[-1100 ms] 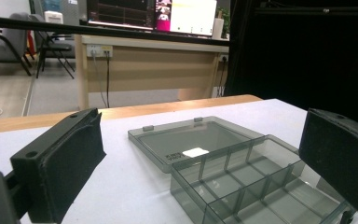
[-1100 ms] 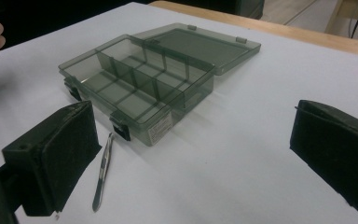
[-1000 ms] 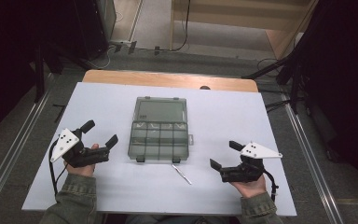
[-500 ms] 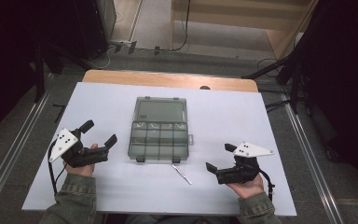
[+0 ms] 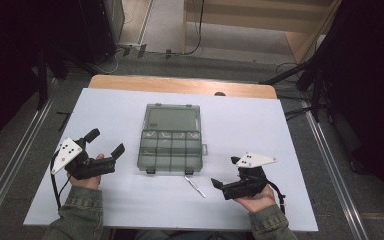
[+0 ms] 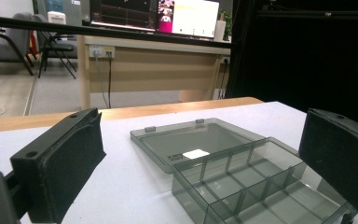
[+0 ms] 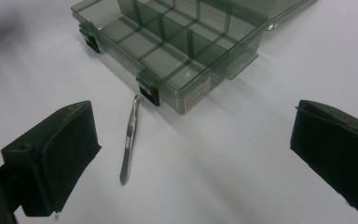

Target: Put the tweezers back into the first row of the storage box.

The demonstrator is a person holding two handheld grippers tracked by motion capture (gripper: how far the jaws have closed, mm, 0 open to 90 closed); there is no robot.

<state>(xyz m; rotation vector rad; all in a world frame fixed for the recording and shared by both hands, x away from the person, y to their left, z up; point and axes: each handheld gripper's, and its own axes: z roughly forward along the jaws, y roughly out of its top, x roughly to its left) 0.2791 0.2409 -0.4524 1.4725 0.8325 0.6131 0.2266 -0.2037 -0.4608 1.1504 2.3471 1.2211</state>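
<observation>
A smoky clear compartment box (image 5: 171, 150) lies open at the table's middle, its lid (image 5: 172, 119) flat behind it. Thin metal tweezers (image 5: 195, 186) lie on the white tabletop just in front of the box's right latch. My right gripper (image 5: 225, 173) is open to the right of the tweezers, its jaws pointing left at them and holding nothing. In the right gripper view the tweezers (image 7: 129, 142) lie between the spread jaws, nearer the left one, with the box (image 7: 177, 42) beyond. My left gripper (image 5: 106, 142) is open and empty to the left of the box (image 6: 242, 182).
The white tabletop (image 5: 300, 140) has a wooden strip (image 5: 180, 85) along its far edge. Metal rails (image 5: 15, 155) run along both sides of the table. A desk with monitors (image 6: 154, 18) stands well behind the table.
My right gripper has moved left and toward the table's front edge, turning its jaws toward the tweezers. The left gripper, box and tweezers have not moved.
</observation>
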